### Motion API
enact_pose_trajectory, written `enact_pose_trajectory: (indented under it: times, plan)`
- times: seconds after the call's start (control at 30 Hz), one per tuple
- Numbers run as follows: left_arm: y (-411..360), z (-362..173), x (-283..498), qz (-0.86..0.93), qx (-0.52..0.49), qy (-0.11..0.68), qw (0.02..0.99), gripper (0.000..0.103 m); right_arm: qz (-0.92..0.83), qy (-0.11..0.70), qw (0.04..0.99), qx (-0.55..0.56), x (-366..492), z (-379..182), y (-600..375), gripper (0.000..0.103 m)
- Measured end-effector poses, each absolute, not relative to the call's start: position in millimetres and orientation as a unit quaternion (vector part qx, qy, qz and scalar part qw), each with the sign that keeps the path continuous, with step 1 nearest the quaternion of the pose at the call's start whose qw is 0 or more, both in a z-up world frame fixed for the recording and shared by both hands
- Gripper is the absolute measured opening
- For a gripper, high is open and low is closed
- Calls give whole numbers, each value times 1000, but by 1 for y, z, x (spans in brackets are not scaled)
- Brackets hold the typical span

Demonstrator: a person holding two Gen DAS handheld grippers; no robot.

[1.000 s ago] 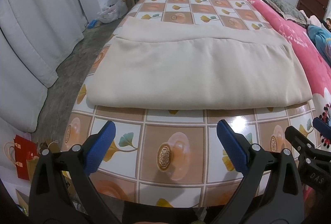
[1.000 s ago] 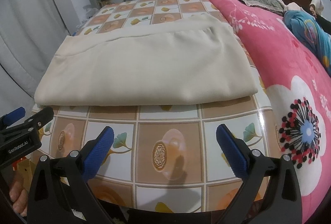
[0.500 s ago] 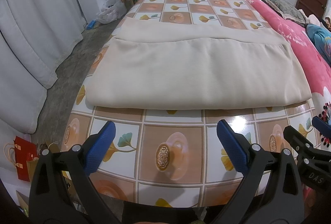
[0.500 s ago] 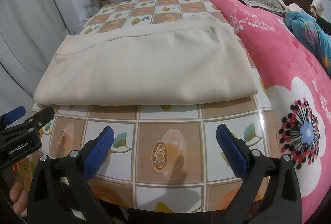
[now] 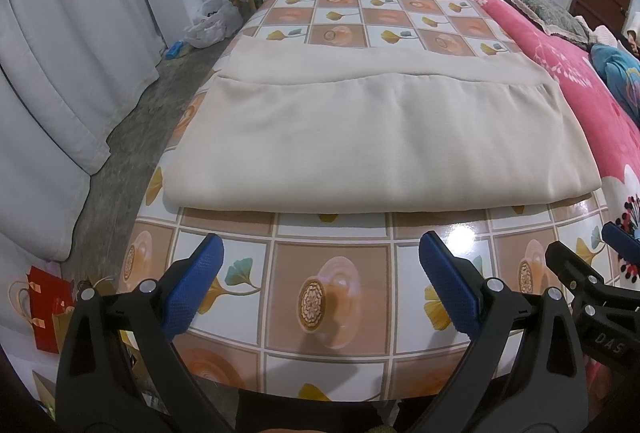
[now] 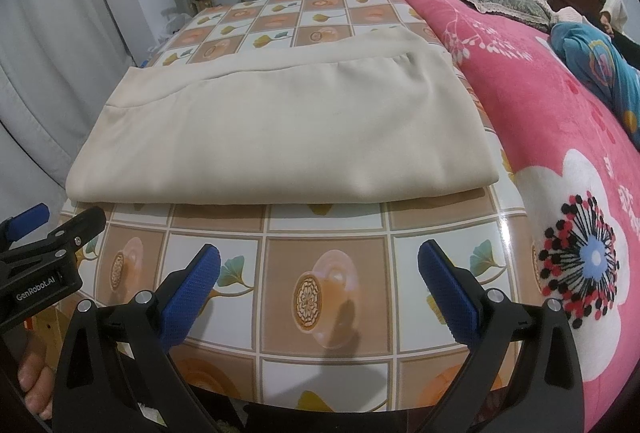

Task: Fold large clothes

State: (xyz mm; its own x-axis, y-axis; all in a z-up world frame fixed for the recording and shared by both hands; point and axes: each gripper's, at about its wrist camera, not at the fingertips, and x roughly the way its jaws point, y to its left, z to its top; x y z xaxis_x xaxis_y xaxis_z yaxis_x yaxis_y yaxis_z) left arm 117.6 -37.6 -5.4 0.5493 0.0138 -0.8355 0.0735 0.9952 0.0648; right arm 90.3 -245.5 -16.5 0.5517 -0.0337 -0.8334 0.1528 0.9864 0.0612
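Bare toes (image 6: 34,389), right view only.

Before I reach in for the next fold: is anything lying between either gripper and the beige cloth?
Nothing visible. Only bare patterned tablecloth separates the open left gripper and the open right gripper from the folded beige cloth's near edge.

A table (image 5: 332,309) covered in a glossy tiled-pattern cloth of orange, brown and white squares with leaf motifs carries one thing. A folded beige cloth (image 5: 380,137) lies flat across its middle, the near strip of table bare.
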Motion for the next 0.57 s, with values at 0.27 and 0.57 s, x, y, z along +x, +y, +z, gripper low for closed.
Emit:
enact_pose_trajectory:
  times: [0.27,0.57]
  plan:
    - [-37,-5,118,-17,46,474,879,95,-53,471,878,63,90,-17,-246,96]
    - [-44,-4,118,-19,46,474,879,95,-53,471,878,63,91,-17,-246,96]
